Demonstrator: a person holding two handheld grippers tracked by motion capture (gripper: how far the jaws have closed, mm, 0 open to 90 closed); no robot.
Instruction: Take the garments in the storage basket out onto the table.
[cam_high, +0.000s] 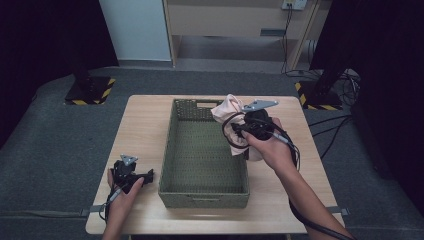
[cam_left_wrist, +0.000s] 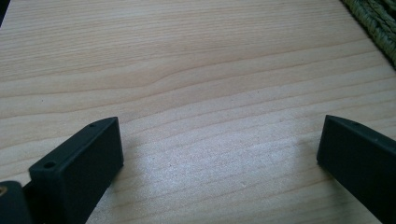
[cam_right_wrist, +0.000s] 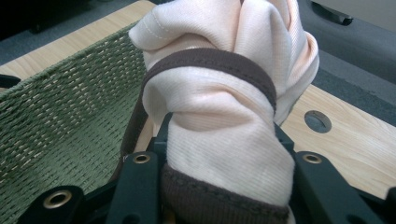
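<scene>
Right tongs (cam_high: 239, 131): closed on a cloth (cam_high: 227, 117), pale pink with a dark brown hem. Held above the right wall of the basket (cam_high: 204, 197), near its far corner, clear of the bench (cam_high: 140, 117). In the right gripper view, cloth (cam_right_wrist: 219, 112) bunched into a thick fold between the two black jaws, pressed from both sides, with the brown hem looping around it and crossing low between the jaws. Behind it, the green woven wall of the basket (cam_right_wrist: 60, 126) at the left, and at the right the pale wood of the bench (cam_right_wrist: 355, 144) with a round hole (cam_right_wrist: 317, 121) in it.

Left tongs (cam_high: 142, 177): wide, holding nothing. Resting low over the bench at the near left, just beside the left wall of the basket, apart from it. In the left gripper view, the two jaws far from each other, with bare wood grain (cam_left_wrist: 201, 93) between them and a corner of the basket (cam_left_wrist: 378, 23) at the top right.

Basket: green, rectangular, in the middle of the bench, long side running away from the person. Inside, woven floor visible.
</scene>
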